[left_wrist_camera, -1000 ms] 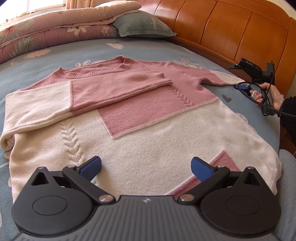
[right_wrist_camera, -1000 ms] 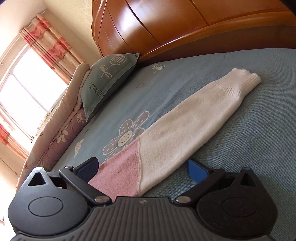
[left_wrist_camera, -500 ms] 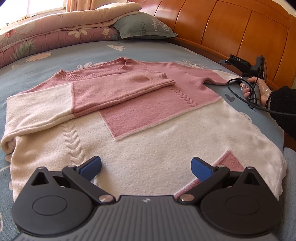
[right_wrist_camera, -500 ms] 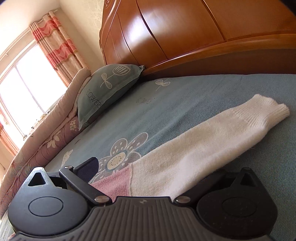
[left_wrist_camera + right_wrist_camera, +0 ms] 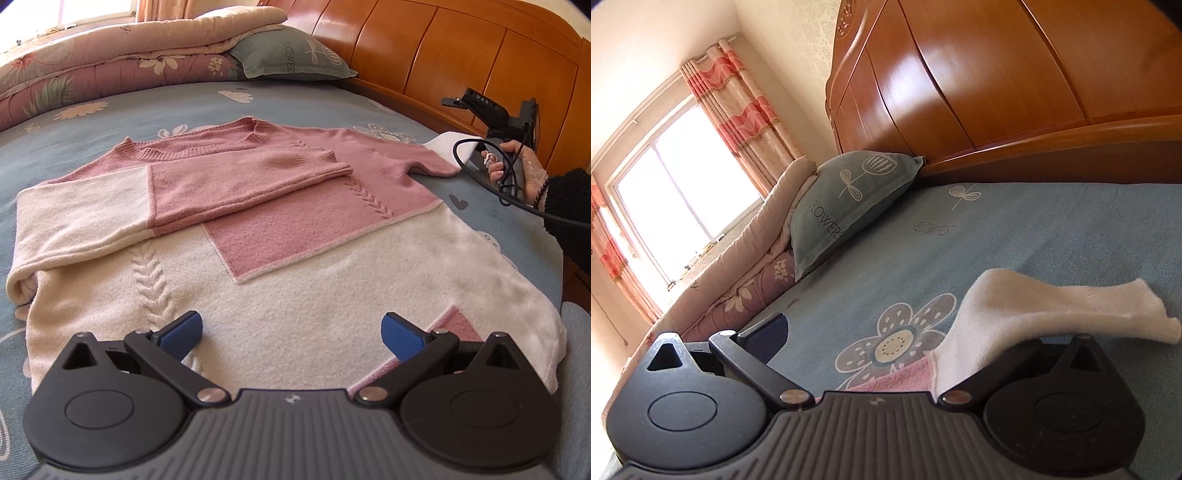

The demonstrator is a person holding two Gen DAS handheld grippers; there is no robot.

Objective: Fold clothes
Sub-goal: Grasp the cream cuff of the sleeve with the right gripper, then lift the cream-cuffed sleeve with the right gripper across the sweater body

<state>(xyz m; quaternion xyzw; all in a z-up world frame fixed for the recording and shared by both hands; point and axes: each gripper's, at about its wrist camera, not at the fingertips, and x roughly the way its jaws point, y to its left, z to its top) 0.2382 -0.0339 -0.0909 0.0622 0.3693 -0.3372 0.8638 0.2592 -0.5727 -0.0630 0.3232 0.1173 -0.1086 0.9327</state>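
Note:
A pink and cream sweater (image 5: 295,258) lies flat on the blue bed sheet (image 5: 110,122), its left sleeve (image 5: 221,184) folded across the chest. My left gripper (image 5: 291,332) hovers open over the cream hem, nothing between its blue pads. At the far right a hand (image 5: 517,166) holds my right gripper (image 5: 491,114) at the other sleeve. In the right wrist view the cream sleeve (image 5: 1034,310) is lifted off the sheet and drapes over the right finger, hiding it. The right gripper (image 5: 886,332) has its jaws spread wide.
A grey-green pillow (image 5: 291,59) and a rolled floral quilt (image 5: 110,55) lie at the far end of the bed. The wooden headboard (image 5: 443,48) runs along the right side. A curtained window (image 5: 676,206) is beyond the quilt.
The right gripper slid under the cream sleeve and raised it; the cuff end now hangs folded over its right finger. The left gripper stayed almost still over the hem.

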